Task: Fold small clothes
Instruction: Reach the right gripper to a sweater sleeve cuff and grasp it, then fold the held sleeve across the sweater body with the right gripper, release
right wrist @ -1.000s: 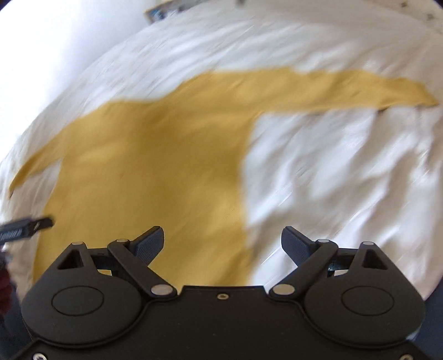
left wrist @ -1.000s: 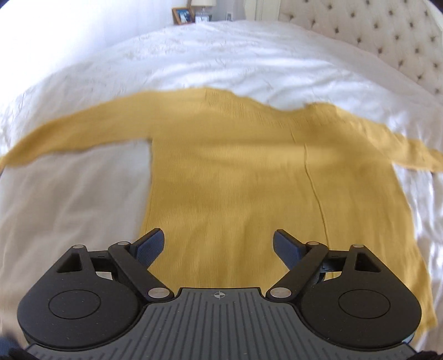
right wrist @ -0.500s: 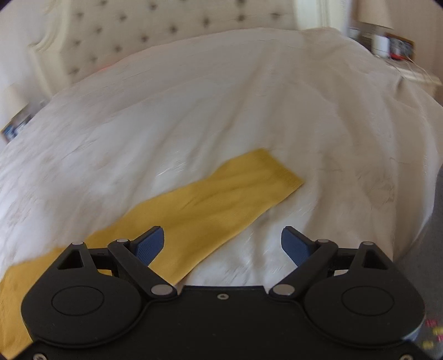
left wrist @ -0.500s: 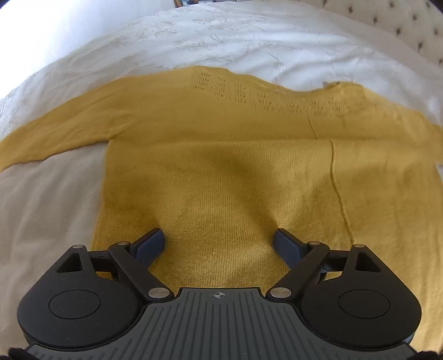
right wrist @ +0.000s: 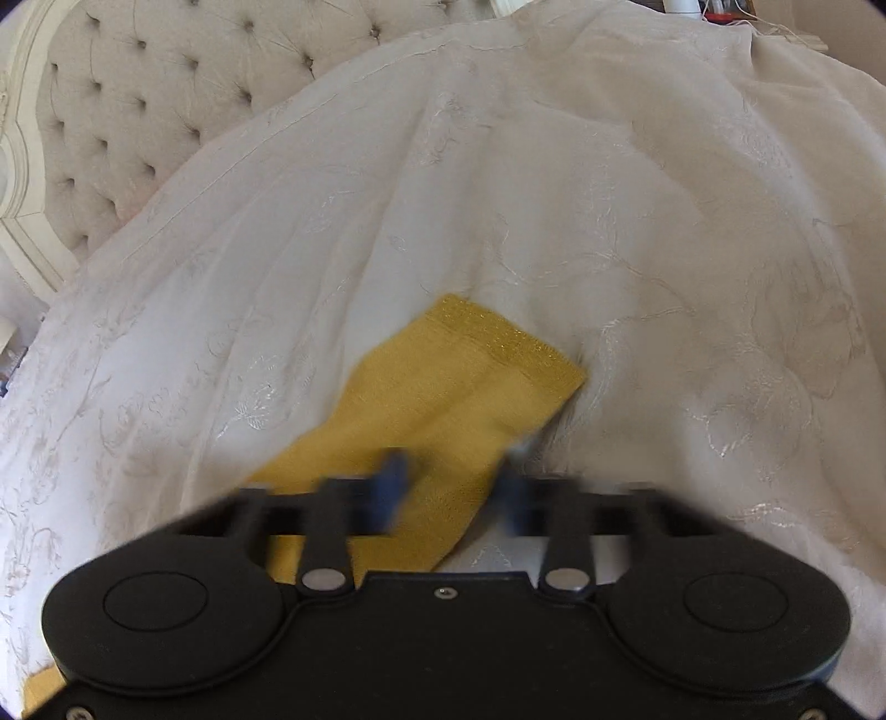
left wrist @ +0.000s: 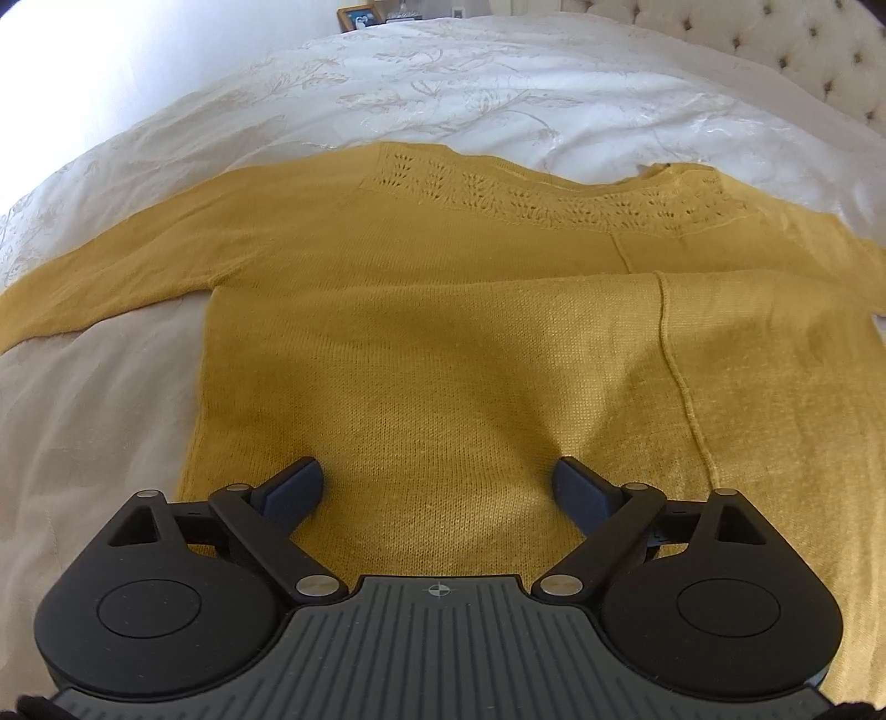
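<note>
A mustard-yellow knit sweater (left wrist: 443, 310) lies flat on the white bedspread, its lace-patterned yoke at the far side and one sleeve stretching left. My left gripper (left wrist: 437, 487) is open, low over the sweater's lower body, holding nothing. In the right wrist view, the sweater's other sleeve (right wrist: 443, 399) lies on the bed with its cuff pointing away. My right gripper (right wrist: 451, 487) is over that sleeve, its jaws blurred and much narrower than before, with sleeve fabric between them. Whether they grip the fabric I cannot tell.
The embroidered white bedspread (left wrist: 470, 83) covers the whole bed. A tufted cream headboard (right wrist: 138, 99) stands behind it. A picture frame (left wrist: 354, 14) sits on a stand past the bed's far edge.
My right gripper moved along to the sleeve's cuff end and its jaws closed in from wide open. My left gripper moved lower and nearer to the sweater's body, still open.
</note>
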The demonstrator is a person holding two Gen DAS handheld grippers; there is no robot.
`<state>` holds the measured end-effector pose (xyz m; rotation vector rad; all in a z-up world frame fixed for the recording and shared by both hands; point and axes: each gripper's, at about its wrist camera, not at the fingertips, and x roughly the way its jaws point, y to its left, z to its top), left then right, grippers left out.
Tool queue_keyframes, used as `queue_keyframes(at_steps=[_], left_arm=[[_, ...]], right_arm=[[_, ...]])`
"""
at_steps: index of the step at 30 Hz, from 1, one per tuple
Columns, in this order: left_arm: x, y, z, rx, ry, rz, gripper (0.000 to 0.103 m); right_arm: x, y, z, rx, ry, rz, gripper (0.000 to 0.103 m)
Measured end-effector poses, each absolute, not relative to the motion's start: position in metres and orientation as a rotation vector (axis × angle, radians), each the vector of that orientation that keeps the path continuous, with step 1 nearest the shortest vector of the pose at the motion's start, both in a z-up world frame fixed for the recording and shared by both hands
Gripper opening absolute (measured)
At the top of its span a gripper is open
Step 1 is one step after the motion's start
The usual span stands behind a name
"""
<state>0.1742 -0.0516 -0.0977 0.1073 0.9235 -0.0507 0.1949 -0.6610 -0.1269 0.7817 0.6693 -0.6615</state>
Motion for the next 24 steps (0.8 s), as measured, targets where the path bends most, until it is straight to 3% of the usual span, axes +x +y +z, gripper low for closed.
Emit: queue_keyframes(at_steps=[8,16,24], left_arm=[[0.176,-0.025,-0.075,0.082,0.89,-0.122,0.089],[0.2,0.021,-0.065,0.071,0.83,-0.131,0.089],[0.219,0.065,-0.074,-0.015,0.865,-0.127,0.089]], right_arm=[[0.199,-0.613,-0.03,0.596,0.593,-0.551,0.013],[0.23,-0.49,0.062,0.387,0.601,-0.316,0.013],[0.266,-0.331,0.075,0.291,0.579,-0.012,0.013]])
